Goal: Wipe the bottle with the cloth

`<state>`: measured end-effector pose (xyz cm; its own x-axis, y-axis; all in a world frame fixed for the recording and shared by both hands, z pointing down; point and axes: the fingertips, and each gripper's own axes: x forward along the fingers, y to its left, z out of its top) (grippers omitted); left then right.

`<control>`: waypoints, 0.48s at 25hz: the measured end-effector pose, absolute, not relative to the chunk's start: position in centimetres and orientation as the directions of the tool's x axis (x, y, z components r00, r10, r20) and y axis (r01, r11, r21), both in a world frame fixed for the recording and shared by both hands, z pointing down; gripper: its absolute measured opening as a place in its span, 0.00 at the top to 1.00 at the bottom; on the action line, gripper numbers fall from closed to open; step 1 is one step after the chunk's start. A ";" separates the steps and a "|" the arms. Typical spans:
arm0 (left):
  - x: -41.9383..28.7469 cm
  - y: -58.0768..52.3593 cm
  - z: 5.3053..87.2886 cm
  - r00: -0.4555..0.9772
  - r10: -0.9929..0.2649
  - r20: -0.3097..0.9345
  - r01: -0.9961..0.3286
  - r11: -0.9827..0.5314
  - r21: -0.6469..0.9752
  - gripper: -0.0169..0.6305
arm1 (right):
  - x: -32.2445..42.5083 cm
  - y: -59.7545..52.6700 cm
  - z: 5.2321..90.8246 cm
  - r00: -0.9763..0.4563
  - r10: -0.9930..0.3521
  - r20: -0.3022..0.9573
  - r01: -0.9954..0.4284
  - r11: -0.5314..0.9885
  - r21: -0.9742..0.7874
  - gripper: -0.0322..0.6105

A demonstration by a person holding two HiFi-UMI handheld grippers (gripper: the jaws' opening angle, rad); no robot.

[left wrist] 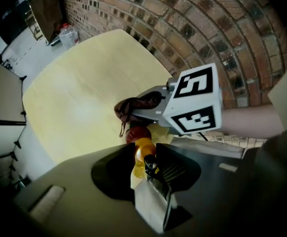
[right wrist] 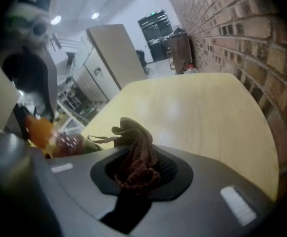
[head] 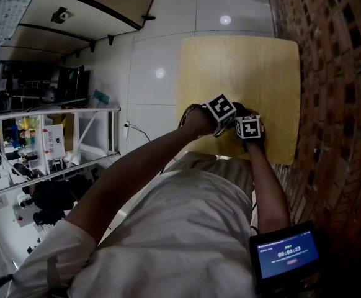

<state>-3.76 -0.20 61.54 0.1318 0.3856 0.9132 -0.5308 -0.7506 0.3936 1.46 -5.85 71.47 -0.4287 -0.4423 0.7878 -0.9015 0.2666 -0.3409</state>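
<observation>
We see a small orange-yellow bottle [left wrist: 143,158] with a dark red end, clamped in the left gripper [left wrist: 144,153]. A bunched reddish-brown cloth [right wrist: 136,149], pinched by the right gripper [right wrist: 137,168], sits just beside that end.

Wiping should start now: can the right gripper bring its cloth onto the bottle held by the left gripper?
Probably yes: the right gripper's jaws clamp the cloth close beside the bottle in the left gripper, with nothing between them.

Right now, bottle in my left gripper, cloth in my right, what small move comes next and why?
Probably rub the cloth along the bottle: the left gripper clamps the bottle, and the right gripper holds the cloth bunched right beside its red end.
</observation>
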 end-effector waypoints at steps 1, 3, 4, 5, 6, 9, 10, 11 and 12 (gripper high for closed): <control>-3.7 -0.2 61.6 0.143 0.393 0.908 -0.546 -0.734 0.404 0.74 | 1.6 -5.3 72.3 -0.406 -0.422 0.811 -0.908 0.290 -0.303 0.82; -3.6 -0.1 61.7 0.162 0.404 0.900 -0.575 -0.702 0.419 0.74 | 2.3 -4.7 72.5 -0.411 -0.447 0.794 -0.909 0.262 -0.323 0.82; -3.7 -0.1 61.7 0.170 0.407 0.897 -0.589 -0.688 0.424 0.74 | 3.2 -4.5 72.1 -0.419 -0.489 0.765 -0.907 0.193 -0.373 0.82; -3.7 -0.1 61.7 0.179 0.409 0.895 -0.602 -0.674 0.429 0.74 | 4.5 -4.1 71.6 -0.414 -0.538 0.734 -0.897 0.106 -0.428 0.82; -3.7 -0.2 61.7 0.187 0.410 0.893 -0.613 -0.661 0.433 0.74 | 5.9 -3.6 71.0 -0.400 -0.583 0.707 -0.880 0.030 -0.474 0.82; -4.0 -0.4 61.6 0.207 0.402 0.892 -0.637 -0.636 0.435 0.74 | 7.6 -1.5 68.4 -0.428 -0.676 0.600 -0.826 0.023 -0.563 0.82; -4.0 -0.4 61.6 0.211 0.398 0.893 -0.643 -0.632 0.433 0.74 | 7.0 -0.8 67.1 -0.470 -0.691 0.550 -0.807 0.084 -0.584 0.82; -4.1 -0.4 61.6 0.214 0.393 0.894 -0.649 -0.626 0.431 0.74 | 5.9 -0.1 65.7 -0.518 -0.696 0.498 -0.786 0.159 -0.597 0.82; -4.1 -0.4 61.6 0.218 0.390 0.894 -0.656 -0.620 0.431 0.74 | 4.6 0.5 64.3 -0.566 -0.690 0.450 -0.765 0.236 -0.600 0.82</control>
<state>-4.14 -0.40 61.60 0.2185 0.3904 0.8944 -0.6558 -0.6199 0.4308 4.59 0.48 64.32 -0.5664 -0.6903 0.4502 -0.7646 0.2363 -0.5996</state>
